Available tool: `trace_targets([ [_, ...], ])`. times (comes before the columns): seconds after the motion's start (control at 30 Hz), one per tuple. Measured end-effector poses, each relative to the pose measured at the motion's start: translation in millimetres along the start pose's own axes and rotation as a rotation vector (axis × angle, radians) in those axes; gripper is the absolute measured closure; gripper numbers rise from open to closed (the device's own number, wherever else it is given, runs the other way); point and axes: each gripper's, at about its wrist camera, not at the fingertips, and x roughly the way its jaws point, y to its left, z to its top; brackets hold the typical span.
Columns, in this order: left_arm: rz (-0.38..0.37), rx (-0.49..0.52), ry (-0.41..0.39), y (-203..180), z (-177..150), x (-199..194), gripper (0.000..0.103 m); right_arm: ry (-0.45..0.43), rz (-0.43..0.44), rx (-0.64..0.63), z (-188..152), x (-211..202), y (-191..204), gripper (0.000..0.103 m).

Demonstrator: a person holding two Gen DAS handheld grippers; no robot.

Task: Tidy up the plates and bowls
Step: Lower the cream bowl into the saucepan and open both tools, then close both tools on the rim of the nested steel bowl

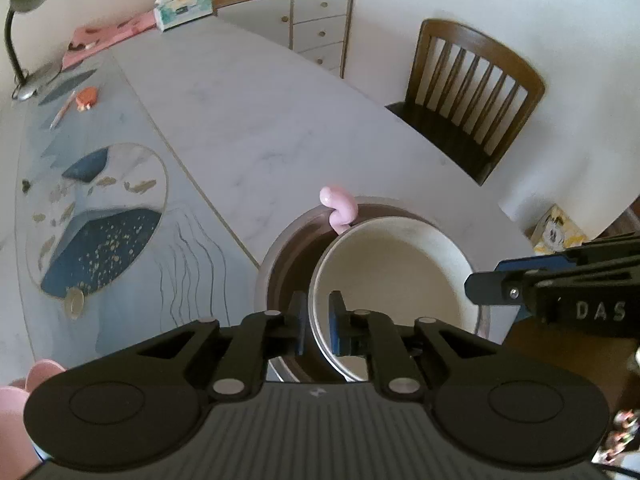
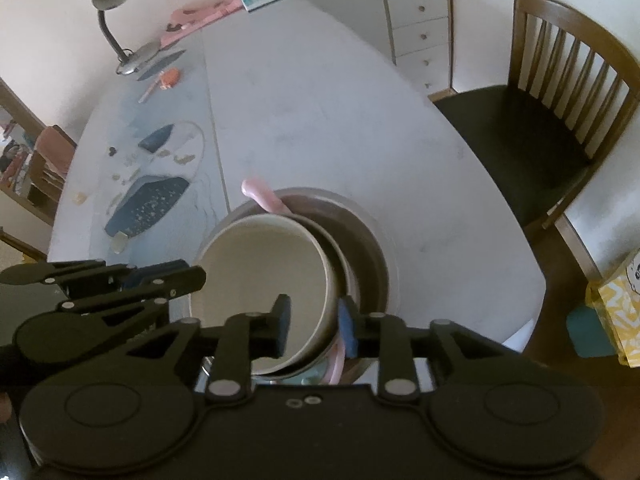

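Observation:
A cream bowl [image 1: 392, 264] [image 2: 264, 276] rests inside a wider brown dish [image 1: 288, 256] [image 2: 368, 248] near the table's front edge. A pink curved handle [image 1: 340, 208] [image 2: 260, 196] sticks up behind the bowl's far rim. My left gripper [image 1: 318, 320] straddles the bowl's left rim, its jaws narrow with slight gaps either side of the wall. My right gripper [image 2: 314, 324] straddles the right rim and is open; its inner finger [image 2: 282, 320] stands clear of the wall. Each gripper shows at the edge of the other's view.
A patterned blue placemat [image 1: 96, 236] covers the table's left side, with a desk lamp [image 1: 24, 32], tissue box [image 1: 182, 8] and small items beyond. A pink flower-shaped dish [image 1: 16, 412] lies at lower left. A wooden chair [image 2: 560, 120] and drawer cabinet [image 1: 316, 28] stand to the right.

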Motion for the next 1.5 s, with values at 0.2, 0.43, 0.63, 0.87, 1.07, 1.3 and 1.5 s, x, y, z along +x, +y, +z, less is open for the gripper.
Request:
trace_targets([
  [0.2,0.024,-0.074,-0.018,18,-3,-13,0.081,-0.002,0.029,-0.078,10,-9,-4,0.062],
  [0.43,0.077,-0.178,-0.036,36,-11,-17,0.037,0.001,0.048,-0.169,23,-7,-16,0.04],
  [0.63,0.082,-0.28,-0.013,46,-25,-7,0.037,0.02,0.068,-0.208,37,3,-45,0.022],
  [0.87,0.075,-0.358,0.003,47,-41,6,0.037,0.08,0.11,-0.247,45,25,-73,0.023],
  [1.07,0.074,-0.426,0.035,51,-51,22,0.037,0.122,0.149,-0.282,46,42,-80,0.032],
  [1.3,0.043,-0.491,0.069,48,-60,36,0.041,0.183,0.191,-0.311,42,62,-75,0.045],
  [1.5,-0.011,-0.55,0.097,44,-65,45,0.062,0.238,0.212,-0.321,41,75,-71,0.061],
])
